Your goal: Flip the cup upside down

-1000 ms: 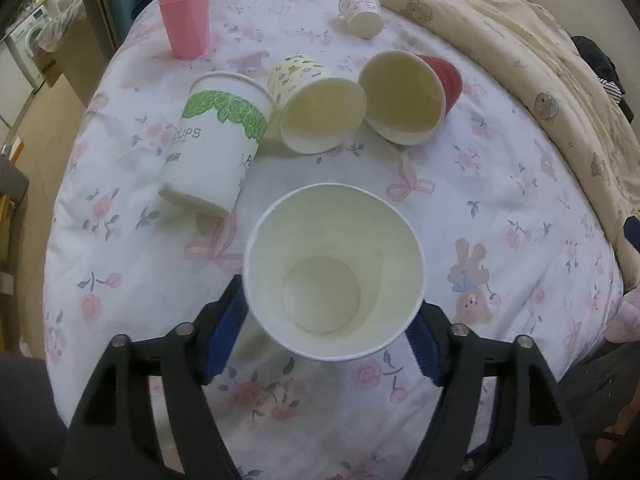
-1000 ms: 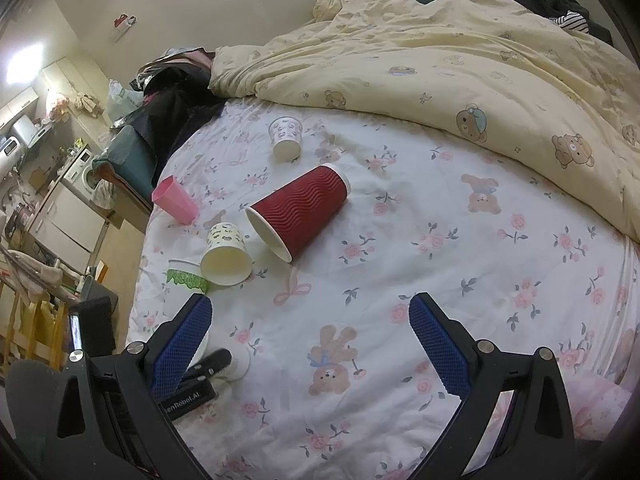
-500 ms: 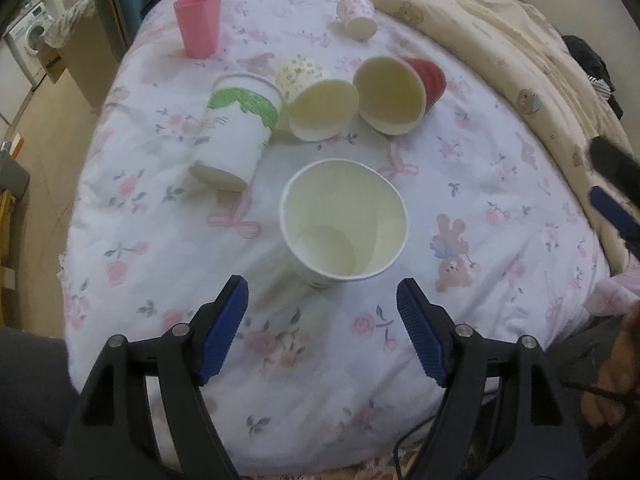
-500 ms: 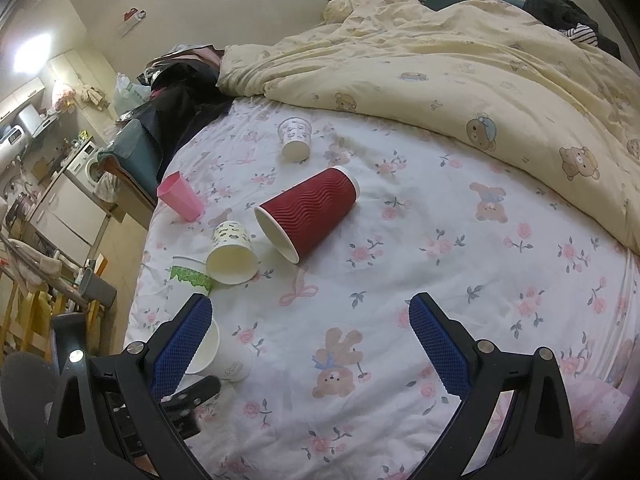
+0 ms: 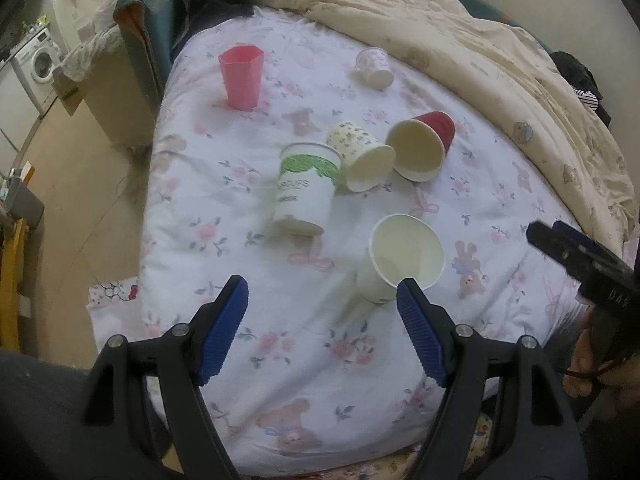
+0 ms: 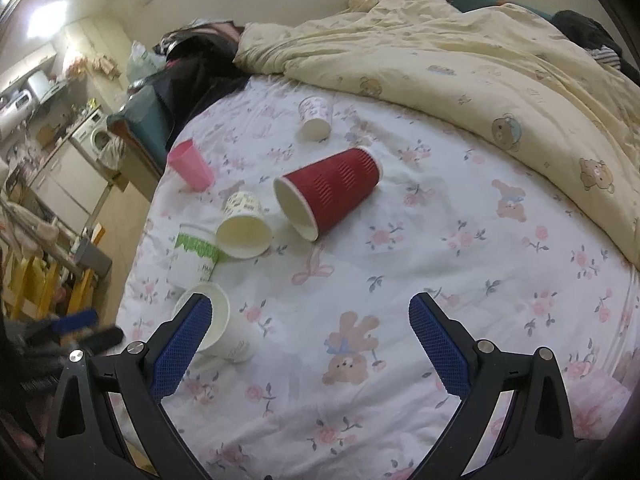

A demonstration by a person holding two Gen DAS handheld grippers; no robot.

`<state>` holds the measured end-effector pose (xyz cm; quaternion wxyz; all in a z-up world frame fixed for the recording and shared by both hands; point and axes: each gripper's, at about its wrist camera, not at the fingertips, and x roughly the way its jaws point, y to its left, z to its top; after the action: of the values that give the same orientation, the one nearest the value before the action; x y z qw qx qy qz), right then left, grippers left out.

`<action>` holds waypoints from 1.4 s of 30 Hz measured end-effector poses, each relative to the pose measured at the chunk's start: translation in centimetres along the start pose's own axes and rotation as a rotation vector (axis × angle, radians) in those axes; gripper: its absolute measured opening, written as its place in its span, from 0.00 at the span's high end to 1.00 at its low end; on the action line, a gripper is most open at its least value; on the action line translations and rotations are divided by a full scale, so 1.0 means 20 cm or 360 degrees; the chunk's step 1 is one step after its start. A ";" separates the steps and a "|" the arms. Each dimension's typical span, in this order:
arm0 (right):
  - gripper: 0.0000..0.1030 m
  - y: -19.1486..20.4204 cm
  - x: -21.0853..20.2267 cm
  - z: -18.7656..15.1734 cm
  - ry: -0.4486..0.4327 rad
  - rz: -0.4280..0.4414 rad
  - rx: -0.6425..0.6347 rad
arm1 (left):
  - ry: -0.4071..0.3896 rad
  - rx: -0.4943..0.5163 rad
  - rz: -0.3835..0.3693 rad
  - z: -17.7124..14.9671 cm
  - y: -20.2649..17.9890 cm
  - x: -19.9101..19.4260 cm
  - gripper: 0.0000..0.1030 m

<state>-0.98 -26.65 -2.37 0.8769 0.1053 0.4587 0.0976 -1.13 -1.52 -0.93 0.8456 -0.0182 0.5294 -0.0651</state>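
A plain white paper cup (image 5: 404, 260) rests on the flowered bed sheet, mouth up and tilted; it also shows in the right wrist view (image 6: 224, 330). My left gripper (image 5: 322, 316) is open and empty, pulled back above the bed's near edge, with the cup just beyond its right finger (image 5: 420, 332). My right gripper (image 6: 306, 344) is open and empty over the sheet, the white cup behind its left finger (image 6: 180, 344). The right gripper shows at the right edge of the left wrist view (image 5: 576, 256).
A green-printed white cup (image 5: 306, 188), a flowered cup (image 5: 362, 156) and a red ribbed cup (image 5: 424, 148) lie on their sides mid-bed. A pink plastic cup (image 5: 240, 76) and a small patterned cup (image 5: 376, 66) stand farther back. A yellow quilt (image 6: 480, 64) covers the far side. Floor lies left of the bed edge.
My left gripper let go of the white cup and drew back and up from it. The cup now rests tilted on the sheet. The right gripper stayed open.
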 end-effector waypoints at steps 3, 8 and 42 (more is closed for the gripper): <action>0.02 0.04 0.02 -0.03 0.0023 0.0007 -0.0040 | -0.0051 -0.0016 0.0023 0.00 0.05 -0.01 0.28; 0.02 0.14 0.08 -0.11 0.0096 0.0020 -0.0117 | -0.0027 -0.0092 0.0020 -0.01 0.13 0.05 0.28; 0.03 0.48 0.58 -0.15 0.0324 0.0090 -0.0484 | 0.0037 -0.0316 -0.0039 0.00 0.28 0.09 0.28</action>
<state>2.40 -13.98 -10.50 0.8287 -0.0259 0.5219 0.2005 0.17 3.78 -3.19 0.8327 -0.1078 0.5427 -0.0229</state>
